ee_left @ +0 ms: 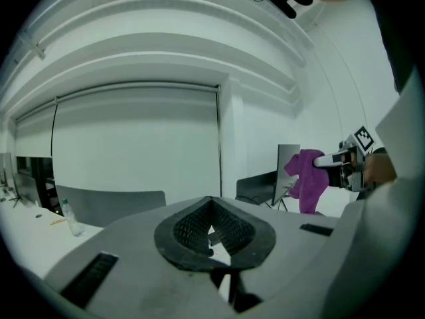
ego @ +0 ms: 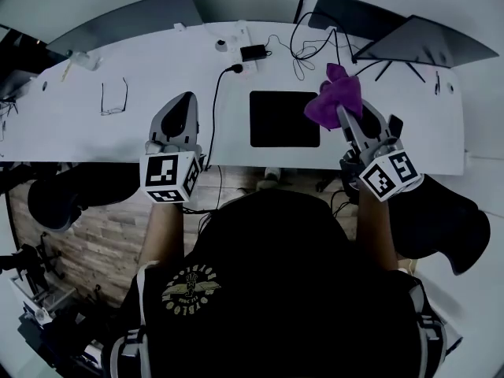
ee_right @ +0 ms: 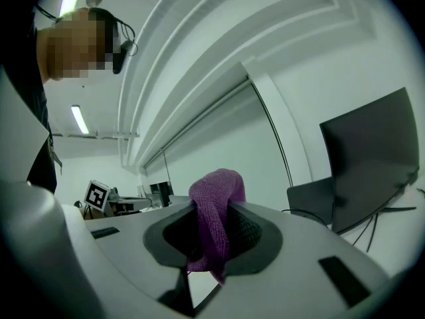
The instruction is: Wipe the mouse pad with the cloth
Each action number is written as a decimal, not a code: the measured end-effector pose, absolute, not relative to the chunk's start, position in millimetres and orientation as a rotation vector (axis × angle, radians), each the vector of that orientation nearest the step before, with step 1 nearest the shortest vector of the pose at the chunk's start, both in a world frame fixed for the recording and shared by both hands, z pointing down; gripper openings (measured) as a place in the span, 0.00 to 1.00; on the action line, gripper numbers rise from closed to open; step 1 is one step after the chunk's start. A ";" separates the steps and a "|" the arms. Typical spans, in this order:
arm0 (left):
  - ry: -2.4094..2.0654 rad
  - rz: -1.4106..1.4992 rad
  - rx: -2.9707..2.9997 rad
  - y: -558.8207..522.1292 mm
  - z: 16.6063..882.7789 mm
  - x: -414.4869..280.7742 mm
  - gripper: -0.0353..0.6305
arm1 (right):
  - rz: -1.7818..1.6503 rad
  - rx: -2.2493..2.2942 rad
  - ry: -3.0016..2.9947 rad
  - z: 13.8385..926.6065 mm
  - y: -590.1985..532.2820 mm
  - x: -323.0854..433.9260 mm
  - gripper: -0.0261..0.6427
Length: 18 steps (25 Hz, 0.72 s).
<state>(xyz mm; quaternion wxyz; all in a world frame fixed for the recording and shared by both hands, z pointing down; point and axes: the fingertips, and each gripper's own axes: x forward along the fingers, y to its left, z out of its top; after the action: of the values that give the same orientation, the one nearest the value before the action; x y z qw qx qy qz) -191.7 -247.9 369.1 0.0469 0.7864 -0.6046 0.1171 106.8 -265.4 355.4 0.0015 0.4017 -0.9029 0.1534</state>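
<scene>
A black mouse pad (ego: 284,119) lies flat on the white desk (ego: 94,128), near its front edge. A purple cloth (ego: 336,93) hangs bunched in the air just right of the pad, pinched in my right gripper (ego: 341,110). In the right gripper view the cloth (ee_right: 214,221) fills the gap between the shut jaws and droops below them. My left gripper (ego: 187,98) is raised left of the pad, over the desk's front edge. Its jaws (ee_left: 211,205) are shut with nothing between them. The left gripper view looks upward and also shows the cloth (ee_left: 307,178).
A pair of glasses (ego: 114,98) lies on the desk to the left. A black adapter (ego: 253,52) and loose cables (ego: 303,53) sit behind the pad. Dark monitors (ego: 134,18) (ego: 425,42) stand at the back. Black chairs (ego: 67,195) sit under the desk's front edge.
</scene>
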 end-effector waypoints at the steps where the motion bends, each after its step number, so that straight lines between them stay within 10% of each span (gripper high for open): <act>1: -1.867 0.364 2.385 -248.7 367.6 -192.5 0.06 | 0.502 1.239 -2.844 359.6 -270.9 106.2 0.16; 18: -2.108 0.459 2.155 -208.8 366.3 -221.6 0.06 | 0.790 0.854 -2.871 460.2 -310.8 44.1 0.16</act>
<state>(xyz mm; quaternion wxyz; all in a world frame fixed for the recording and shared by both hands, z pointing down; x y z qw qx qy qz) -221.6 -208.8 366.3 0.0461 0.7061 -0.6905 0.1504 44.1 -310.8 460.2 0.0219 0.2756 -0.9266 0.2550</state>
